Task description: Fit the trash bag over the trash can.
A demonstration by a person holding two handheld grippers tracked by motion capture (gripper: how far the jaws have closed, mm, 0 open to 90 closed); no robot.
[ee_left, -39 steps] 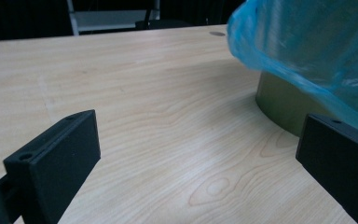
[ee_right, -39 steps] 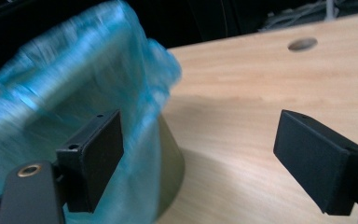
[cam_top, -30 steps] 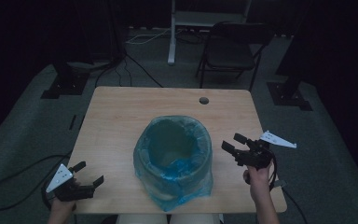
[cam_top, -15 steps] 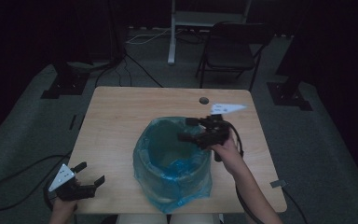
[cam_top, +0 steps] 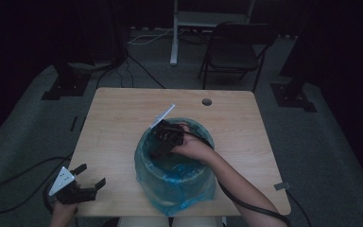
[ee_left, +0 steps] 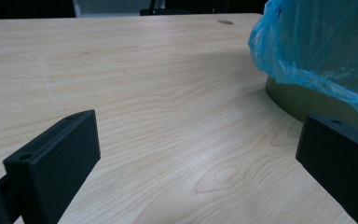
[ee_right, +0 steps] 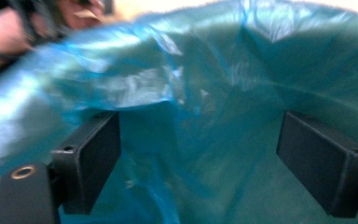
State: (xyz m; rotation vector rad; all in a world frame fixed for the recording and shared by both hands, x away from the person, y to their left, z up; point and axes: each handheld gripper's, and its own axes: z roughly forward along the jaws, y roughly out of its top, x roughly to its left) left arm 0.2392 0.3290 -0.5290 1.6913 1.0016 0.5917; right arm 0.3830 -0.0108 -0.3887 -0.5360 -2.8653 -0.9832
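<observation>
Item: round olive-green waste bin (ee_left: 307, 100) lined with a thin translucent blue plastic bag (cam_top: 175, 182), the bag's top folded out over the rim.
Location: on the pale wooden table (cam_top: 123, 123), near the front edge, slightly right of centre.
Right gripper (cam_top: 157, 147): reaching down inside the bin's mouth, toward its left inner wall; jaws spread wide with nothing between them. In the right gripper view, crumpled liner film lies just ahead of the jaws.
Left gripper (cam_top: 89, 176): held low at the table's front-left corner, well apart from the bin; jaws spread, holding nothing. In the left gripper view, bare wood lies ahead and the bin's base stands at the right.
Step in hand: judged as the reach into the bin to take hold of the liner; no grip made yet.
Next move calls for: closing the right jaws on a fold of the thin film, squarely enough that it does not slip or tear; the left gripper is probably needed at the bin to steady it.
</observation>
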